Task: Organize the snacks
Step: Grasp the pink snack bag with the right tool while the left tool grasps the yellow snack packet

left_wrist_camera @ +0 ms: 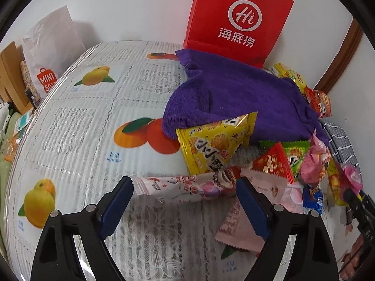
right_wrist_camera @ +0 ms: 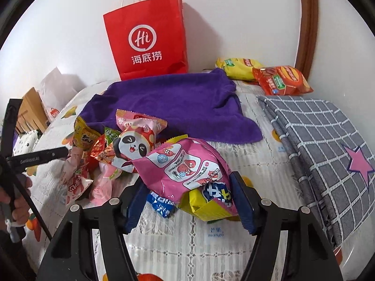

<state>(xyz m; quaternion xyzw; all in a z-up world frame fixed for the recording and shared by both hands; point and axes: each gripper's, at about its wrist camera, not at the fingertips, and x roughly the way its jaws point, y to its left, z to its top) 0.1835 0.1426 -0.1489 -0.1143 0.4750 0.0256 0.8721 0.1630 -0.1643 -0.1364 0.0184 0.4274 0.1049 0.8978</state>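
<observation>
A pile of snack packets lies on the fruit-print tablecloth (left_wrist_camera: 77, 126). My left gripper (left_wrist_camera: 185, 188) is open, its jaws either side of a long pale pink wrapper (left_wrist_camera: 185, 186) that lies flat in front of a yellow packet (left_wrist_camera: 214, 144). My right gripper (right_wrist_camera: 187, 192) is open around the near end of a bright pink bag (right_wrist_camera: 187, 166), which rests on a yellow packet (right_wrist_camera: 208, 205) and a blue one (right_wrist_camera: 161, 205). A panda packet (right_wrist_camera: 133, 146) sits behind it. A purple towel (right_wrist_camera: 173, 103) lies beyond the pile.
A red paper bag (right_wrist_camera: 150, 39) stands against the wall behind the towel. Yellow and red packets (right_wrist_camera: 269, 75) lie at the back right. A folded grey checked cloth (right_wrist_camera: 323, 138) covers the right side. A white MINI SO bag (left_wrist_camera: 46, 53) stands far left.
</observation>
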